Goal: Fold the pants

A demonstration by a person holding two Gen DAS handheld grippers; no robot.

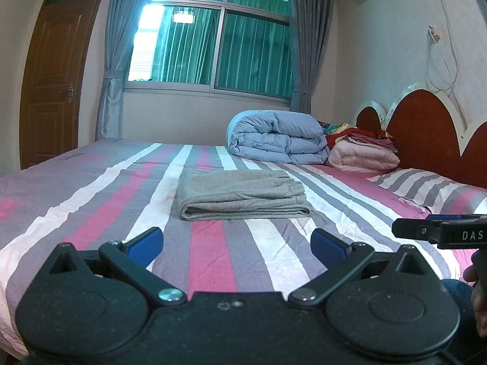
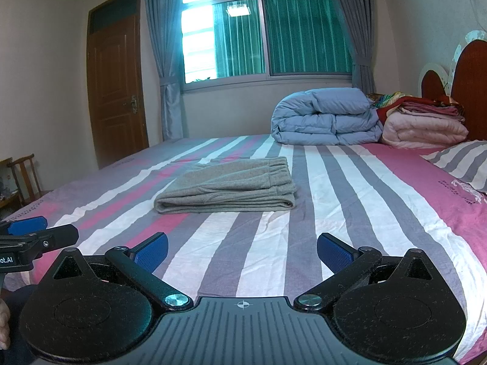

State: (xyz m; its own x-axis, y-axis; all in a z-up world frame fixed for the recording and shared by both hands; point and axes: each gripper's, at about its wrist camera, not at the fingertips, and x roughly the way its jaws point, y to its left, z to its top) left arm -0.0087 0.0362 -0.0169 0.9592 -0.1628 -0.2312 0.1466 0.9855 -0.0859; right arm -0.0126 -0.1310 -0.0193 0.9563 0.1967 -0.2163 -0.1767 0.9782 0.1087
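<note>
Grey pants lie folded into a neat rectangle on the striped bed sheet; they also show in the right wrist view. My left gripper is open and empty, held near the bed's front edge, well short of the pants. My right gripper is open and empty, also back from the pants. The right gripper's side shows at the right edge of the left wrist view; the left gripper's side shows at the left edge of the right wrist view.
A folded blue duvet and a pink quilt with stacked cloths sit at the bed's far side by the red headboard. A striped pillow lies right. A door and wooden chair stand left.
</note>
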